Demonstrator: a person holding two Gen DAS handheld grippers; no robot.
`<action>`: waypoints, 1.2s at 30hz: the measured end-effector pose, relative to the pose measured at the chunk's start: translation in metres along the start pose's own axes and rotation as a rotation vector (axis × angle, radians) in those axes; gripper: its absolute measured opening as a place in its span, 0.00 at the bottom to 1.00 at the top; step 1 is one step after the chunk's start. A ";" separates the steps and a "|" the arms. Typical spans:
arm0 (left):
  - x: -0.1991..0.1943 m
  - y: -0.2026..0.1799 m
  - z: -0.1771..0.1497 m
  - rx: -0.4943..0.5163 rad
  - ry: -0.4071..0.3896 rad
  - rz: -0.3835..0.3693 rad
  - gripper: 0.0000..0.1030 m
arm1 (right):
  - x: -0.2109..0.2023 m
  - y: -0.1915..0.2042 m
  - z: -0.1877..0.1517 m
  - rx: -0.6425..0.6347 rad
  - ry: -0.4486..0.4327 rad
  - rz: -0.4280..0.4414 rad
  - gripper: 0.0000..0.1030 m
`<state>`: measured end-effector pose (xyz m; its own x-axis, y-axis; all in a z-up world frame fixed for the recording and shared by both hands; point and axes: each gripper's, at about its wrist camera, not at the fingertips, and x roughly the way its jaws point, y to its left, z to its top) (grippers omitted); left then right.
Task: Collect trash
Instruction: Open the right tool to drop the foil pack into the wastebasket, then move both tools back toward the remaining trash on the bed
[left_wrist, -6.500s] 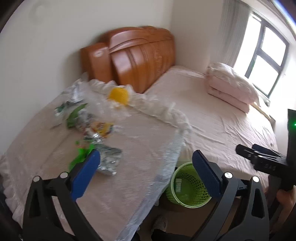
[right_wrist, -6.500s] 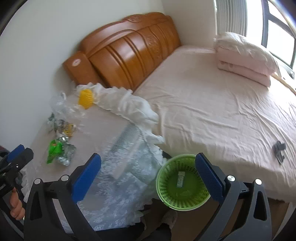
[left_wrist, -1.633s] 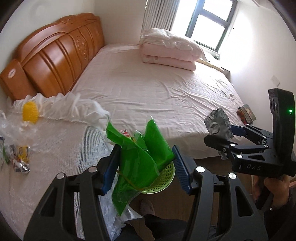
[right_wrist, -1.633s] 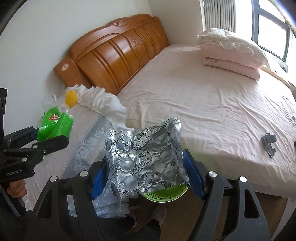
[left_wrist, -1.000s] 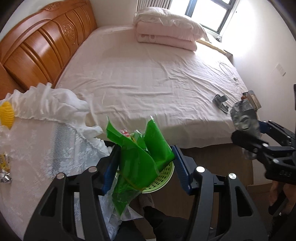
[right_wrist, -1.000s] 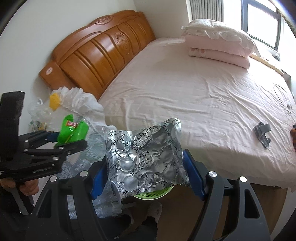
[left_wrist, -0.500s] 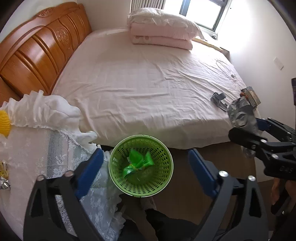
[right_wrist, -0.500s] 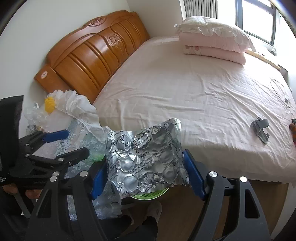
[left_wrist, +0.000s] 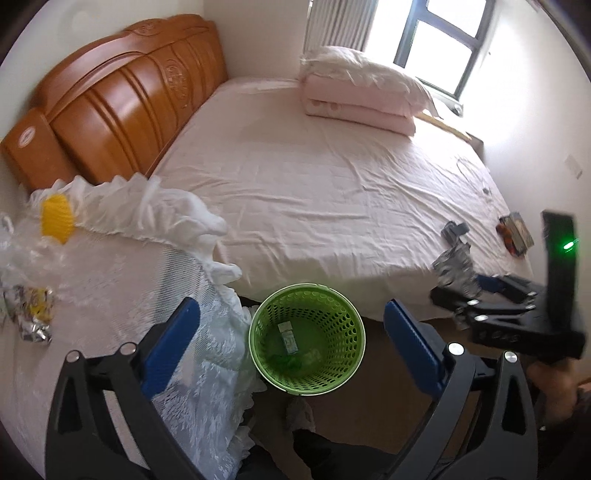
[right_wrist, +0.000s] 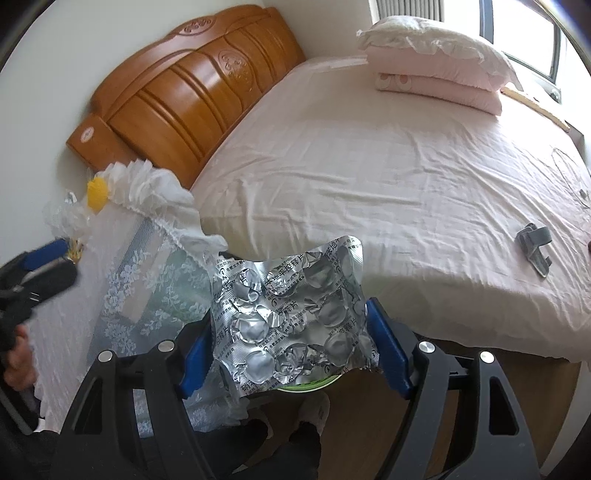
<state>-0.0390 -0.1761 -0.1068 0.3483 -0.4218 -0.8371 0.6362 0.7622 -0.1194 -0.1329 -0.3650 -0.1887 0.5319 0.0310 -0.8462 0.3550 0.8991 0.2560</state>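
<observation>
My left gripper (left_wrist: 291, 339), which a moment ago clutched the green wrapper, now hangs released over the green basket (left_wrist: 307, 338) at lower centre where that wrapper (left_wrist: 286, 360) lies, so the foil blister pack (right_wrist: 290, 317) clenched in my right gripper (right_wrist: 291, 350) goes next.

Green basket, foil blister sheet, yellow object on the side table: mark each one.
green basket (left_wrist: 325, 295): left wrist view, far rim.
foil blister sheet (right_wrist: 291, 317): right wrist view, sheet centre.
yellow object (left_wrist: 55, 218): left wrist view, its middle.
</observation>
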 end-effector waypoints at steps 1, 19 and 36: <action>-0.002 0.003 -0.001 -0.008 0.000 -0.005 0.93 | 0.007 0.004 -0.001 -0.011 0.013 0.000 0.75; -0.027 0.042 -0.020 -0.103 -0.016 0.023 0.93 | 0.037 0.066 -0.001 -0.112 0.075 -0.041 0.98; -0.096 0.101 -0.023 -0.193 -0.160 0.083 0.93 | -0.064 0.142 0.040 -0.172 -0.154 0.039 0.98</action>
<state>-0.0237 -0.0476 -0.0505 0.5079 -0.4140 -0.7554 0.4627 0.8708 -0.1662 -0.0854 -0.2570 -0.0797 0.6588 0.0121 -0.7522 0.2025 0.9601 0.1928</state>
